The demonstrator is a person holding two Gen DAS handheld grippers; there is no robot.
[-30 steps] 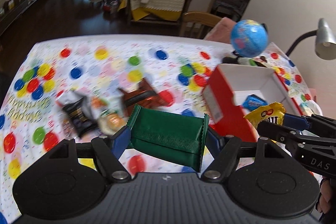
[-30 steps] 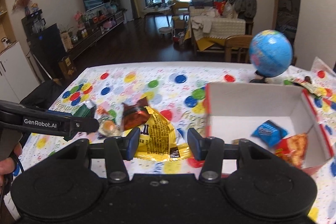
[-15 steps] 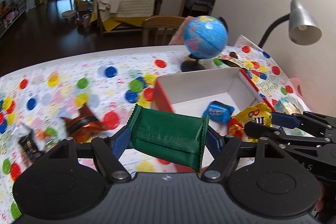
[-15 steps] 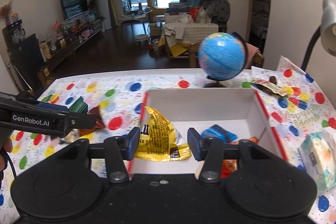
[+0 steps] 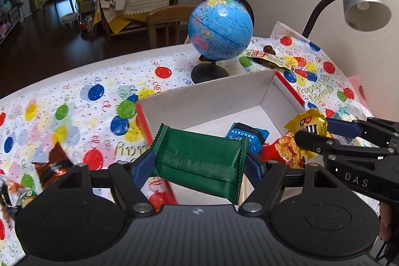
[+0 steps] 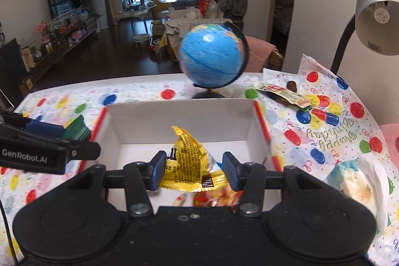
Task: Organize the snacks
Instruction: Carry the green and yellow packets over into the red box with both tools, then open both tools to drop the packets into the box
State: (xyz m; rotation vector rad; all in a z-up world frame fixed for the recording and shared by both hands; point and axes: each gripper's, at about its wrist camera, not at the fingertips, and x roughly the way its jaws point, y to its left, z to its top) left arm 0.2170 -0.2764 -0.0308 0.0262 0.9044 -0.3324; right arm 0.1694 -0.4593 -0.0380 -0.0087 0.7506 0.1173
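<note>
Two tongs hold snacks over the white box [image 6: 179, 116]: left tongs [image 5: 199, 163] a green packet [image 5: 199, 161], right tongs [image 6: 193, 170] a yellow bag [image 6: 189, 163]; best released low, clear of its walls.

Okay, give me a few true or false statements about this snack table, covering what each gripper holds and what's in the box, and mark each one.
1. The left gripper holds a green packet. True.
2. The right gripper is empty. False: it is closed on a yellow packet.
3. The white box has nothing in it. False: a blue packet and a red packet lie inside.
4. A globe stands beyond the box. True.
5. The lamp stands on the floor. False: it rises over the table's right side.
</note>
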